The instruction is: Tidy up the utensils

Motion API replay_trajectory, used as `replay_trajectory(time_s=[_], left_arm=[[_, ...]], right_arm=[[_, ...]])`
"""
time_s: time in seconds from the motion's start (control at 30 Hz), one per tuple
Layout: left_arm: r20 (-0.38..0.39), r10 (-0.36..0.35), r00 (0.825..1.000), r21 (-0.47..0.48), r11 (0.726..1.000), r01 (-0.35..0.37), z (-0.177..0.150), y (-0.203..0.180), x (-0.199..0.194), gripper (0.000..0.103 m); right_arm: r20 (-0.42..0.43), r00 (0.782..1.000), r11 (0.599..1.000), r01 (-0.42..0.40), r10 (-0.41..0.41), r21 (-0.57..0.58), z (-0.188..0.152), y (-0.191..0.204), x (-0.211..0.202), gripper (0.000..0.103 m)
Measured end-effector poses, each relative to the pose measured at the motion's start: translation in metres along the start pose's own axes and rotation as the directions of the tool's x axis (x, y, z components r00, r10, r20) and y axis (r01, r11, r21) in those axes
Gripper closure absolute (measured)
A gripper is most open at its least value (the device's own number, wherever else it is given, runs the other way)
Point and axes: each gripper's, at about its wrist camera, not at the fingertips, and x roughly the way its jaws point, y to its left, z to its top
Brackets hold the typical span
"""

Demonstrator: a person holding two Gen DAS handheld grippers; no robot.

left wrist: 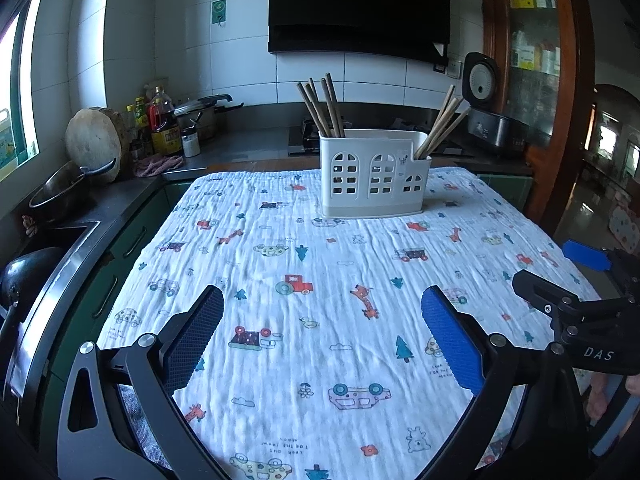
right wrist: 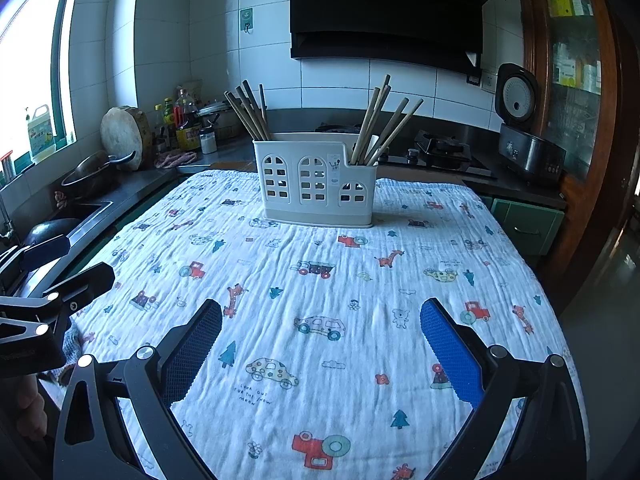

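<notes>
Left wrist view: left gripper (left wrist: pixel 322 344) is hovering over the printed cloth (left wrist: pixel 320 360), jaws spread wide, gripping nothing. Straight ahead of it, well apart, a white utensil caddy (left wrist: pixel 374 174) is standing upright on the cloth. Chopsticks (left wrist: pixel 322 106) are leaning in its left compartment, a second bunch of chopsticks (left wrist: pixel 442 126) in the lower right compartment. Right gripper (left wrist: pixel 560 276) is showing off to the right side, only partly in frame.

Right wrist view: right gripper (right wrist: pixel 320 350) is hanging over the cloth (right wrist: pixel 320 300), jaws wide apart, nothing between them. The caddy (right wrist: pixel 316 180) is sitting ahead and slightly left of it, well apart, chopsticks (right wrist: pixel 250 112) in the left end and more chopsticks (right wrist: pixel 384 128) in the right end. Left gripper (right wrist: pixel 72 264) is poking in at the left edge; cannot tell its opening from here.
</notes>
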Motion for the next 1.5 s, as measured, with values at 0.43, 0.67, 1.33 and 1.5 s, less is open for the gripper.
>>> replay_trajectory(time_s=[0.43, 0.67, 1.33, 1.5], left_arm=[[-0.018, -0.017, 1.000, -0.019, 1.000, 0.017, -0.0005, 0.0030, 0.0034, 0.005], [-0.023, -0.025, 0.999, -0.021, 0.999, 0.024, -0.0002, 0.0027, 0.0037, 0.005], [-0.028, -0.026, 0.999, -0.021, 0.999, 0.026, -0.0007, 0.0033, 0.0052, 0.005], [-0.030, -0.011, 0.999, -0.006, 1.000, 0.010, -0.0002, 0.0001, 0.0052, 0.005]], right_arm=[[0.001, 1.000, 1.000, 0.007, -0.007, 0.001, 0.0006, -0.0022, 0.0005, 0.007], [-0.002, 1.000, 1.000, 0.006, -0.006, 0.000, 0.0000, -0.0023, -0.0002, 0.007], [0.000, 1.000, 1.000, 0.003, -0.003, -0.001, -0.0002, -0.0018, -0.0006, 0.007], [0.002, 1.000, 1.000, 0.003, -0.003, -0.004, 0.0002, -0.0013, -0.0011, 0.007]])
